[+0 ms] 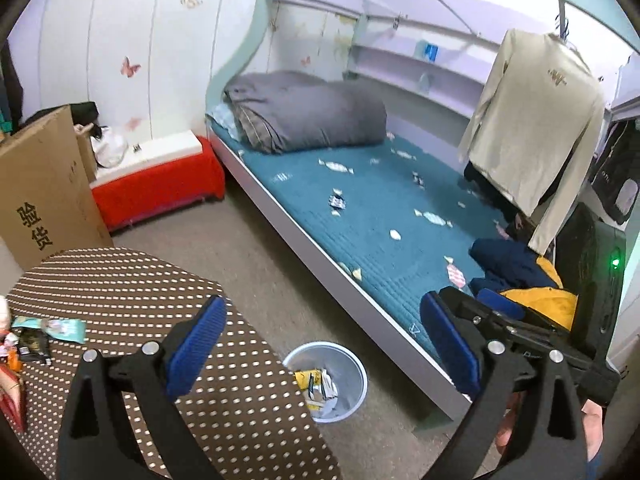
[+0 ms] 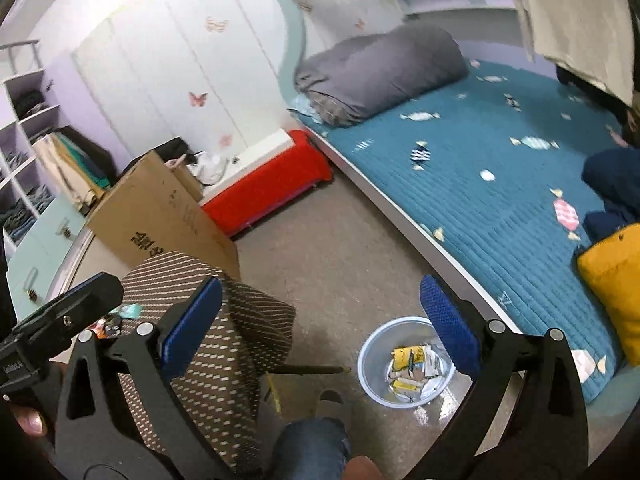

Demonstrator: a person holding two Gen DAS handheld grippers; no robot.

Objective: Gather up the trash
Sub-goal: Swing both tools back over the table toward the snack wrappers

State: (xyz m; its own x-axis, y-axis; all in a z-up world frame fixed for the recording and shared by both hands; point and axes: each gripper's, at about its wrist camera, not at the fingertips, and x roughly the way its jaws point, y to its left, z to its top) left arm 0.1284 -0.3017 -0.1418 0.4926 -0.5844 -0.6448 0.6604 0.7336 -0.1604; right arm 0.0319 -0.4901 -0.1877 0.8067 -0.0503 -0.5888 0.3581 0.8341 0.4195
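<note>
Both claws stand wide apart with nothing between them: the left claw [image 1: 324, 344] over the table's [image 1: 140, 280] right edge, the right claw [image 2: 320, 320] above the floor. The bin [image 1: 352, 364] sits on the floor between table and bed [image 1: 360, 216], already holding crumpled wrappers [image 2: 412, 368]. More wrappers [image 1: 52, 328] lie at the table's left side. They look light, thin and crinkly, probably slippery; a pinch across a bunched middle should hold better than a flat edge. Only the left view shows that table litter clearly; only the right view shows the person's knee [image 2: 312, 444] and the bin's contents in full.
</note>
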